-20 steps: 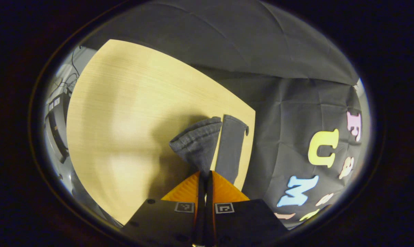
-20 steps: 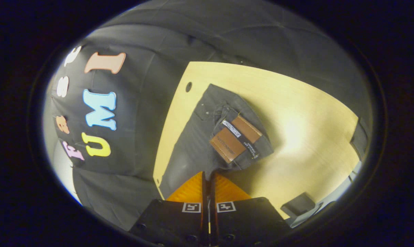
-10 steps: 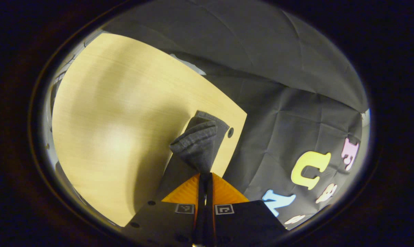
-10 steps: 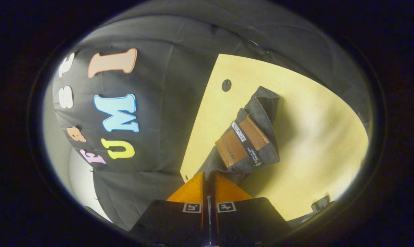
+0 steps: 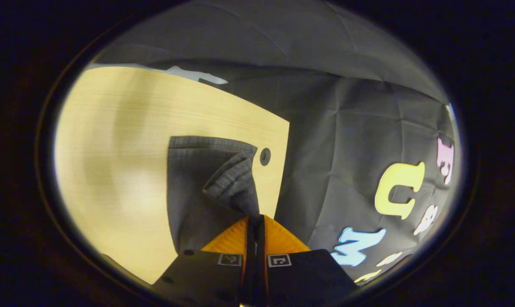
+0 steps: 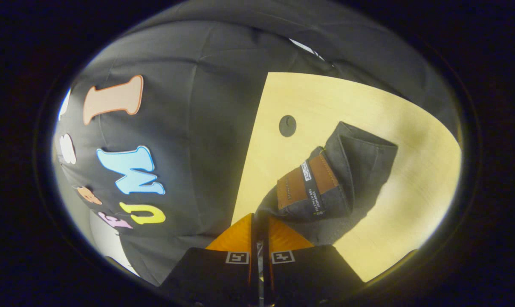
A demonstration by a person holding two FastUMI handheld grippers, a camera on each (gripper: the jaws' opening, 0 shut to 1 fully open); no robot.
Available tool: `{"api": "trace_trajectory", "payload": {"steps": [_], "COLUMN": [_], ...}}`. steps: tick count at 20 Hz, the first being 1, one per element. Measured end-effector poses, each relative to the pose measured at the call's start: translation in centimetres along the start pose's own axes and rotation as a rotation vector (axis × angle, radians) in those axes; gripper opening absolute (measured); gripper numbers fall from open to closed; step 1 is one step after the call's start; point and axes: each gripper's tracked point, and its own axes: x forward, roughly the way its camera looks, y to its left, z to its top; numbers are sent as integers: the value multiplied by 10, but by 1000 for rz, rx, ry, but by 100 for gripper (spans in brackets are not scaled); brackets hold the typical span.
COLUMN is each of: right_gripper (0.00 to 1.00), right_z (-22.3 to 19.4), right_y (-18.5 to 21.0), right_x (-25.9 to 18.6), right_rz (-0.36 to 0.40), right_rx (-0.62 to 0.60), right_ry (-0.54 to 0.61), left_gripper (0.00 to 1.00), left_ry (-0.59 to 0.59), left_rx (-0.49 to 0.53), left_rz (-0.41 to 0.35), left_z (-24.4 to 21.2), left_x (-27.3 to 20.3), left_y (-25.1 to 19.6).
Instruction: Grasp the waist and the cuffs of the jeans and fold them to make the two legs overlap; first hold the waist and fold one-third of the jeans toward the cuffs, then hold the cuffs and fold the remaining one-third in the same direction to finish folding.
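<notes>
The left gripper [image 5: 255,221] pinched the jeans [image 5: 198,183] at a cuff; the right gripper [image 6: 260,219] clamped the waist.

Pale wood table [image 5: 112,128] (round hole [image 5: 264,156] near edge); dark jeans [image 5: 193,183] lying on it.

I see the jeans [image 5: 193,187] as dark, matt woven denim with a ribbed hem; their patch [image 6: 306,181] looks like smooth brown leather. The table [image 5: 121,128] at left is pale, lightly glossy wood grain. The wall [image 6: 206,85] is creased matt cloth.
</notes>
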Motion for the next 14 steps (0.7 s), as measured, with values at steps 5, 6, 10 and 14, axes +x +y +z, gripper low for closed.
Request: {"api": "trace_trajectory", "payload": {"steps": [5, 6, 10, 14], "right_gripper": [6, 6, 12, 24], "right_z": [11, 10, 10, 1], "right_y": [-15, -21, -29, -34], "right_x": [39, 46, 53, 40], "right_rz": [-4, -21, -16, -64], "right_rx": [6, 5, -22, -151], "right_ry": [-70, -71, -88, -137], "left_gripper": [8, 8, 8, 39], "left_ry": [-14, -19, -45, -59], "left_rx": [122, 146, 229, 407], "left_rz": [74, 93, 164, 186], "left_z": [7, 8, 2, -10], "left_x": [37, 44, 65, 58], "left_y": [13, 16, 26, 21]}}
